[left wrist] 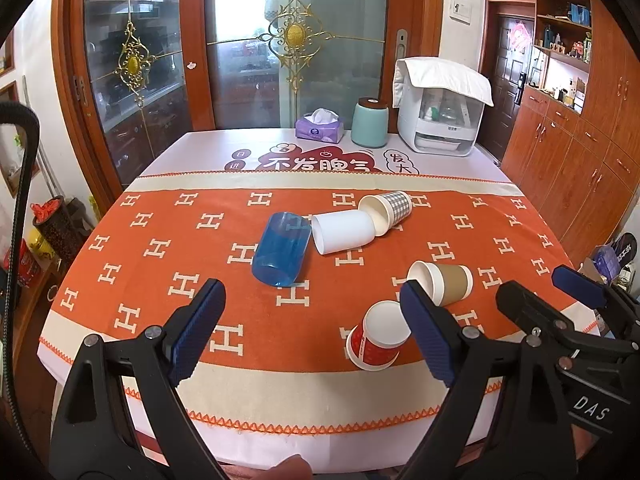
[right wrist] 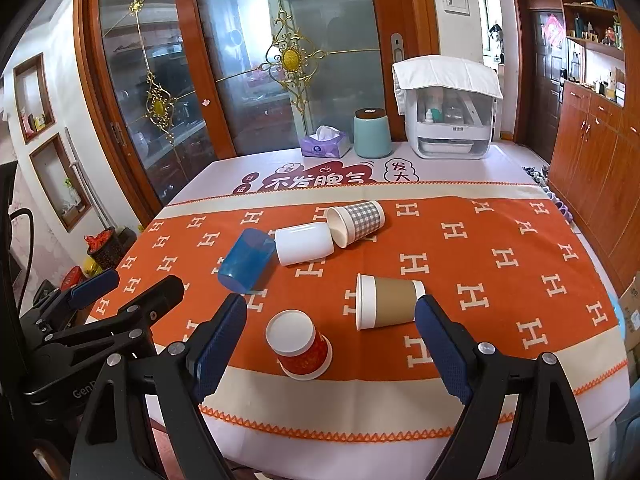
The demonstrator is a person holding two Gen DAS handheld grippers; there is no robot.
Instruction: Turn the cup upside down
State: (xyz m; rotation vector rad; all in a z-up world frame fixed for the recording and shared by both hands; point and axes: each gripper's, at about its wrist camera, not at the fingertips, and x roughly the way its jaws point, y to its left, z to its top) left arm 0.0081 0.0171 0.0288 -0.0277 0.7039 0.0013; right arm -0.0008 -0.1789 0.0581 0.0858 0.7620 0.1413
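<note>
Several cups are on the orange cloth. A red paper cup [left wrist: 376, 336] [right wrist: 300, 346] stands upside down near the front edge. A brown-sleeved cup [left wrist: 442, 282] [right wrist: 388, 300], a white cup [left wrist: 344, 232] [right wrist: 304, 242], a checked cup [left wrist: 386, 210] [right wrist: 356, 220] and a blue plastic cup [left wrist: 282, 248] [right wrist: 246, 260] lie on their sides. My left gripper [left wrist: 316, 316] is open and empty above the front edge. My right gripper [right wrist: 332, 336] is open and empty, with the red cup between its fingers in view. It also shows in the left wrist view [left wrist: 548, 292].
At the back of the table [left wrist: 200, 148] stand a purple tissue box [left wrist: 320, 128], a teal canister [left wrist: 370, 122] and a white appliance [left wrist: 440, 120] with a cloth on top. Glass sliding doors are behind. Wooden cabinets [left wrist: 580, 160] stand on the right.
</note>
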